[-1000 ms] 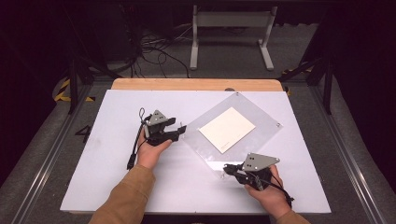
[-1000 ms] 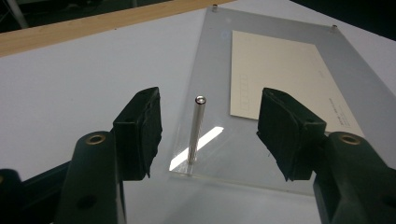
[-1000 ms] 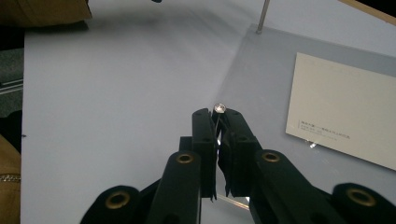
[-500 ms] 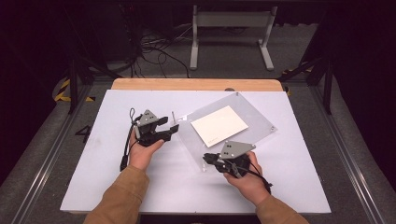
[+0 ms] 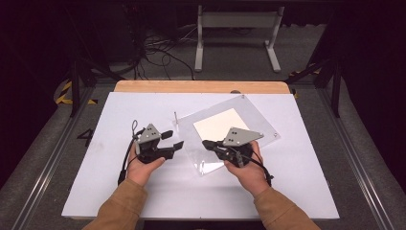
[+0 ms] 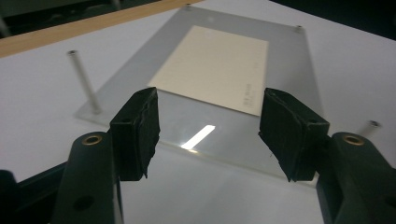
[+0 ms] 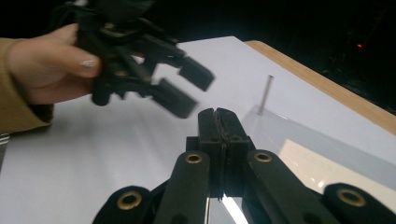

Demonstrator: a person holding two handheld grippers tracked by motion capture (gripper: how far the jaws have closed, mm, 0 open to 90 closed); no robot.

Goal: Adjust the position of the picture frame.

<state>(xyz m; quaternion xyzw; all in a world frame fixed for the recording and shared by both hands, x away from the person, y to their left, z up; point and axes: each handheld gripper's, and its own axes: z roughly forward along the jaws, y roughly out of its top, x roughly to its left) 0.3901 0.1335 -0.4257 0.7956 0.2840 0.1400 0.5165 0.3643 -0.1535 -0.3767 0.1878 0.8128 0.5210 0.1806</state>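
- My right tool (image 5: 208, 143) has its jaws pressed together; in the right gripper view the two black pads (image 7: 217, 122) meet flat. A clear edge runs up to them from below, but I cannot tell whether it is pinched between them.
- In the high view that tool sits over the near left part of the clear acrylic panel (image 5: 258, 122), pointing left, with my right hand (image 5: 245, 167) behind it and the grey three-cornered plate on top.
- My left tool (image 5: 173, 139) is spread, its jaws having just opened a little further; the left gripper view shows nothing between the pads (image 6: 138, 130), only the panel lying beyond them.
- It is over the bare white surface (image 5: 119, 110), just left of the panel's near left corner, pointing right toward the other tool; the two tips are near each other but apart.
- The acrylic panel (image 6: 294, 70) lies turned at an angle on the surface, right of centre, with a cream paper sheet (image 5: 221, 125) under or inside it.
- Small metal standoffs sit at the panel's corners; one thin metal post (image 5: 175, 118) stands upright at its left corner, also seen in the left gripper view (image 6: 84, 81) and the right gripper view (image 7: 267, 93).
- The surface's far edge is a wooden strip (image 5: 201, 86).
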